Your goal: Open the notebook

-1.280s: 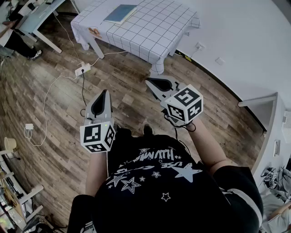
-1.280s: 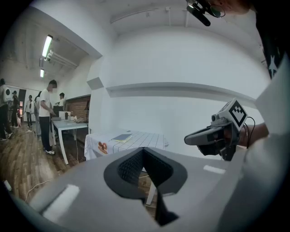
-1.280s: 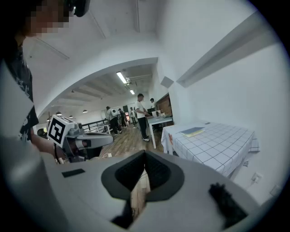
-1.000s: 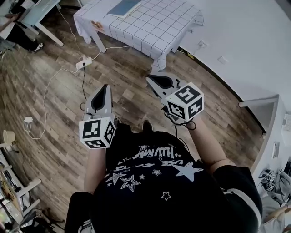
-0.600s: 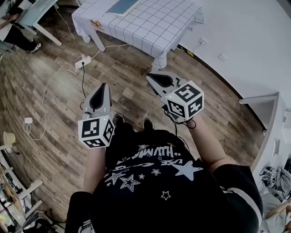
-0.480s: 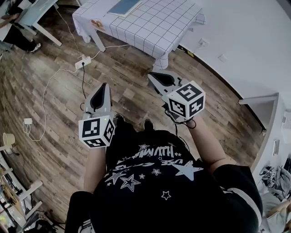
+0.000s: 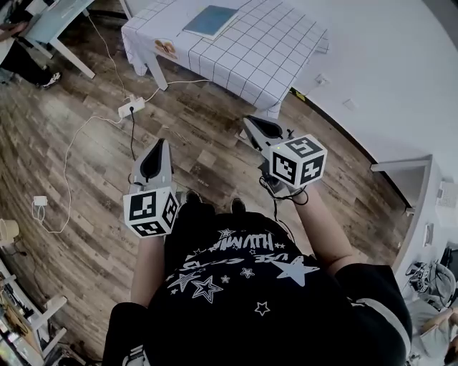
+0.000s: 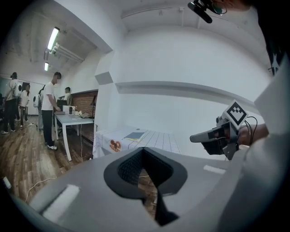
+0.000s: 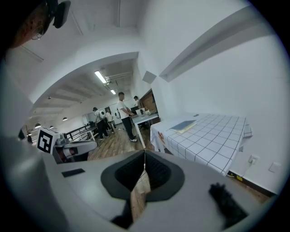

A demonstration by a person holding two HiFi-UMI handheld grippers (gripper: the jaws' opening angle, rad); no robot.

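Observation:
A closed blue notebook point(image 7: 211, 20) lies on a table under a white checked cloth point(image 7: 265, 57), far ahead of me. The left gripper view shows the notebook point(image 8: 135, 135) small in the distance, and the right gripper view has the notebook point(image 9: 183, 126) on the cloth. My left gripper point(image 7: 159, 144) hangs over the wooden floor, shut and empty. My right gripper point(image 7: 251, 122) is also over the floor, short of the table's near corner, with its jaw tips together and nothing in them. Both point toward the table.
A power strip point(image 7: 130, 108) with trailing cables lies on the wooden floor left of the table. A white adapter point(image 7: 39, 201) sits further left. A pale desk point(image 7: 54, 20) stands at the upper left, with several people point(image 8: 49, 108) beside it. A white wall runs on the right.
Both grippers have moved forward over the floor toward the table. The table and notebook now show more fully at the top of the head view.

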